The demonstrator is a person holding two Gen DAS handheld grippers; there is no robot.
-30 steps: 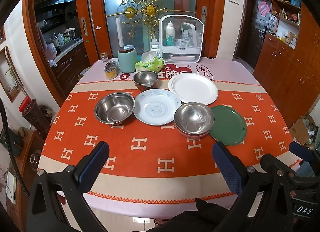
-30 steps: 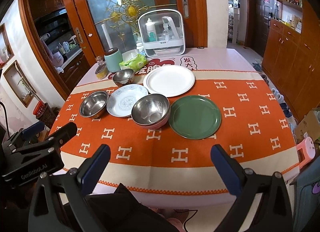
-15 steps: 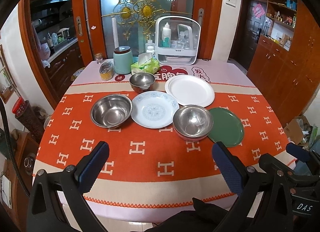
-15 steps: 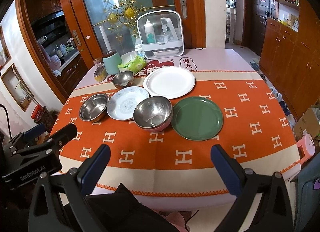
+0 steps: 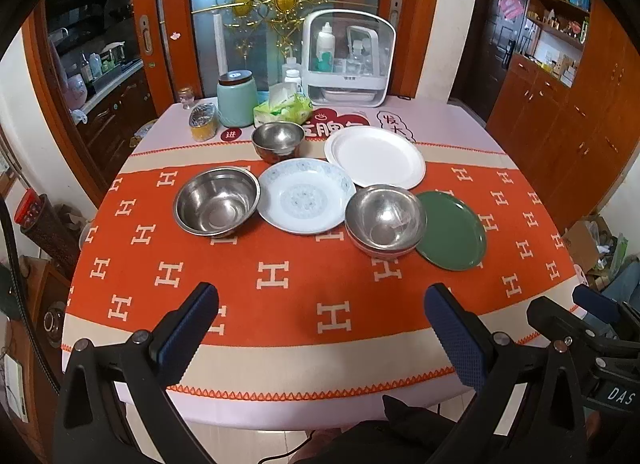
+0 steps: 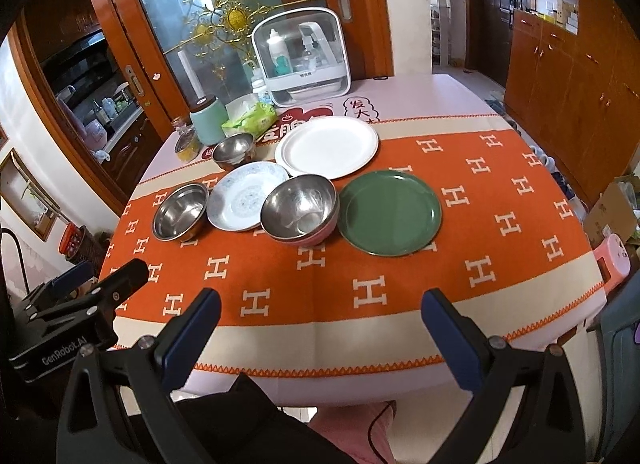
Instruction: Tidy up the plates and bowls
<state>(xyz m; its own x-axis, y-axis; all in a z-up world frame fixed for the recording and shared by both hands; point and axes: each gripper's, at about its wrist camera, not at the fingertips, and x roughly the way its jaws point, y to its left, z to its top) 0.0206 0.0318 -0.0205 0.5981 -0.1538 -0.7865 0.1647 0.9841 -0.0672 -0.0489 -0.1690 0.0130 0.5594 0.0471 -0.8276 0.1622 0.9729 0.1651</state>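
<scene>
Both cameras have edged closer; dishes (nearest, the steel bowl (image 5: 386, 216)) sit well beyond left gripper (image 5: 320, 316) and right gripper (image 6: 320, 314), both spread wide, empty.

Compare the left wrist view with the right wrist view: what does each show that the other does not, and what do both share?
Only the left wrist view shows the open left hand-held gripper from its own camera and the right one's black body at the right edge.

Only the right wrist view shows the open right hand-held gripper from its own camera, the left one's black body at the left edge, and a pink stool beside the table.

Both show the green plate, white plate, patterned plate, three steel bowls and the orange tablecloth.
</scene>
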